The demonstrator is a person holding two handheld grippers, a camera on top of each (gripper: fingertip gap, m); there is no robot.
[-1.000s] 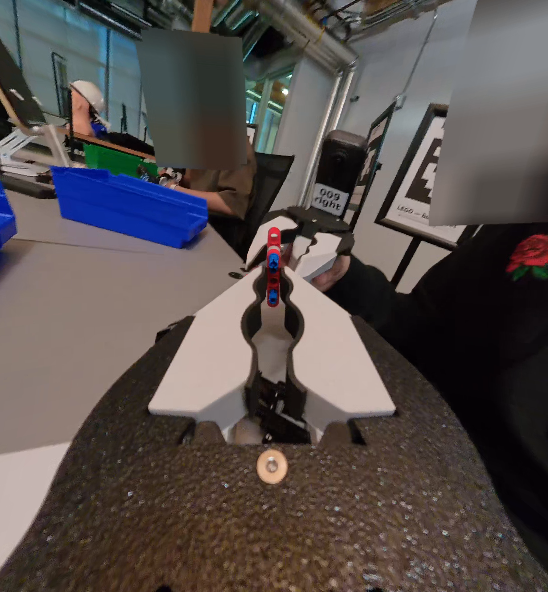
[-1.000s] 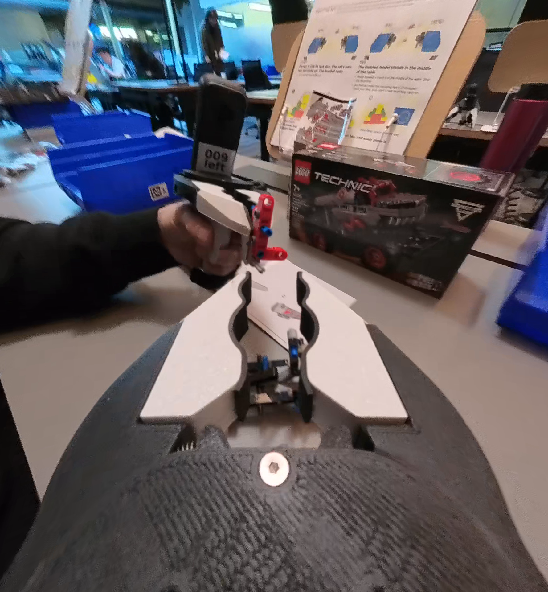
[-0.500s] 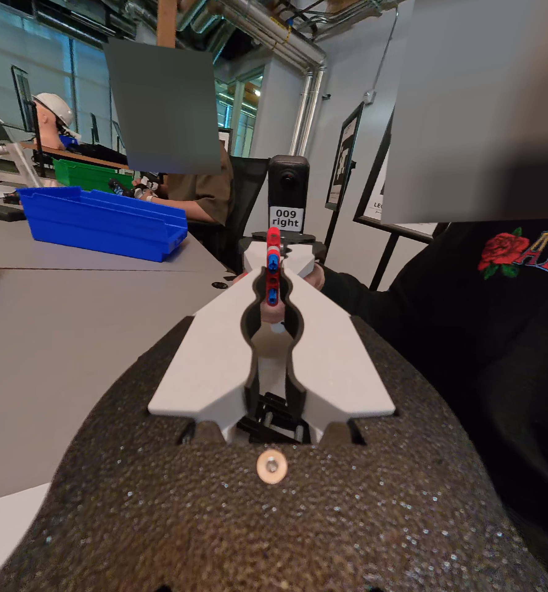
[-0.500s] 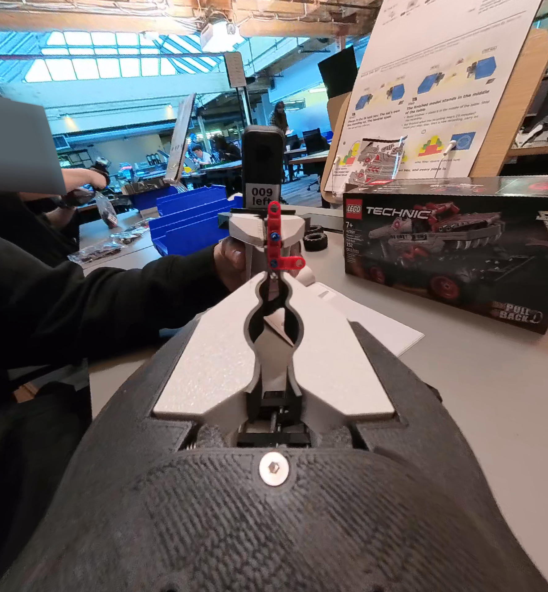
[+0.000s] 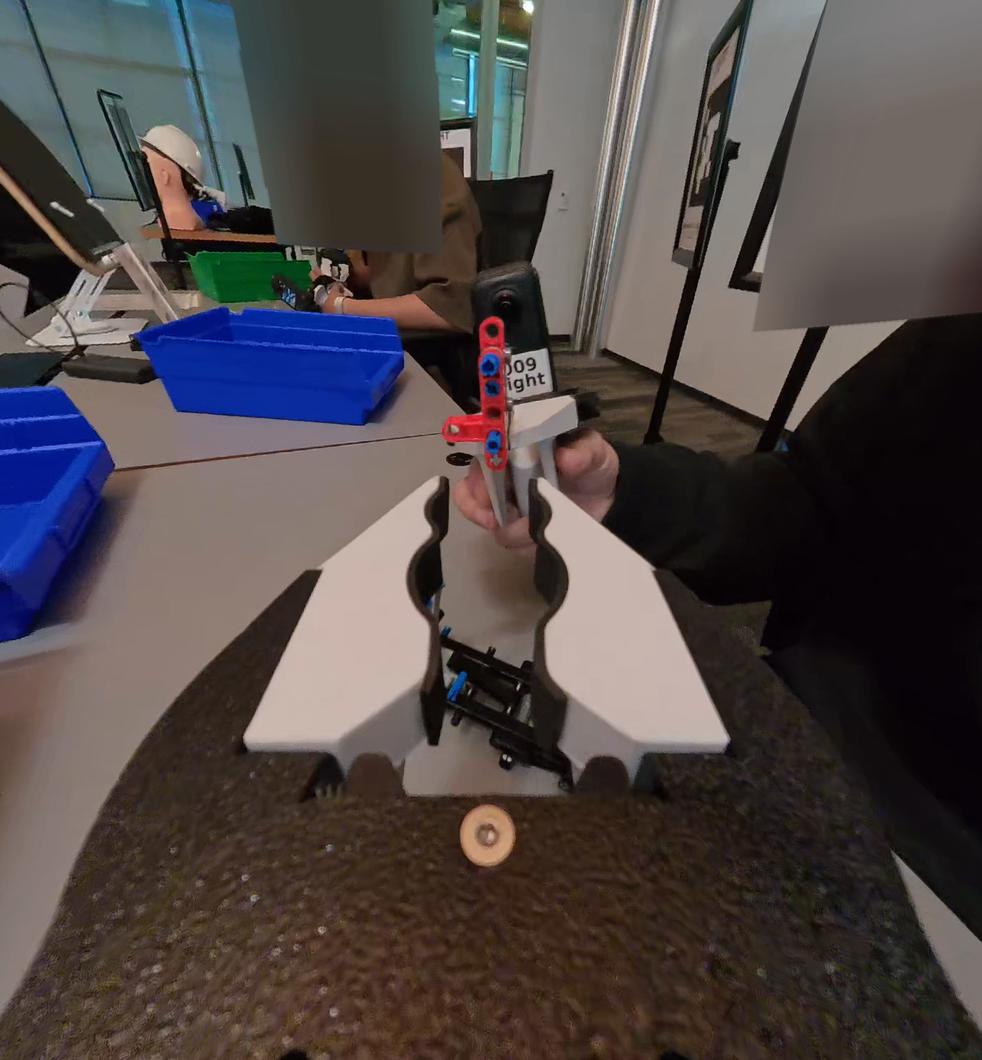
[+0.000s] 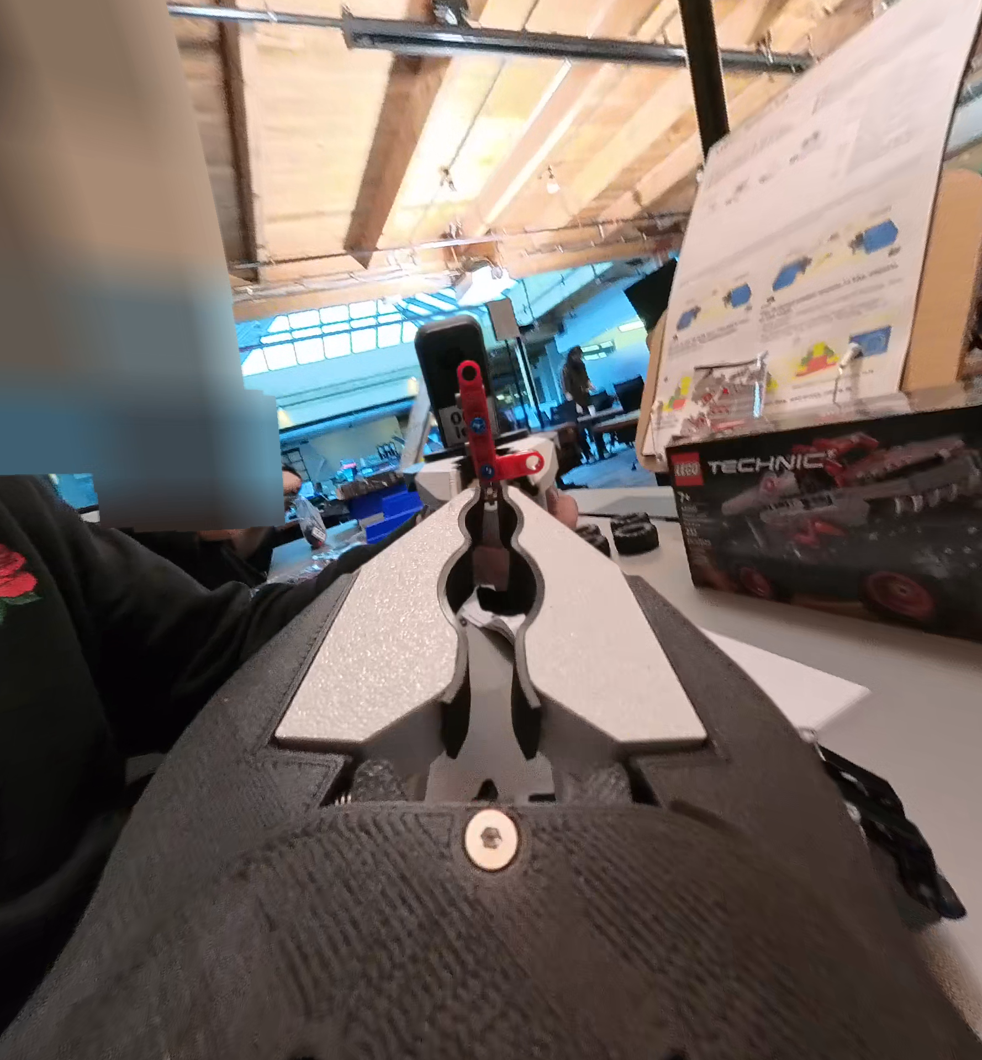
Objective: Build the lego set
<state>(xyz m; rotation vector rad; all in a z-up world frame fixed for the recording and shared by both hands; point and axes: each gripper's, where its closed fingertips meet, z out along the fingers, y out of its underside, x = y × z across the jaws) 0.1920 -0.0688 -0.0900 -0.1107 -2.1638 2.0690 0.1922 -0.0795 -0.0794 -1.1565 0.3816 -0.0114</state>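
A: Where is the red piece [image 6: 480, 427]?
B: Pinched upright at the tips of the right gripper [image 6: 490, 498], long axis vertical, short arm sticking sideways; the left gripper [image 5: 487, 494] faces it, fingers spread and empty, the piece just beyond their tips.
A: The black frame [image 5: 497, 702]?
B: On the surface beneath the left fingers.

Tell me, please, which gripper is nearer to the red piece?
Right. The right gripper is shut on the red piece, holding its lower end. The left gripper is open and apart from the piece, which stands beyond its tips.
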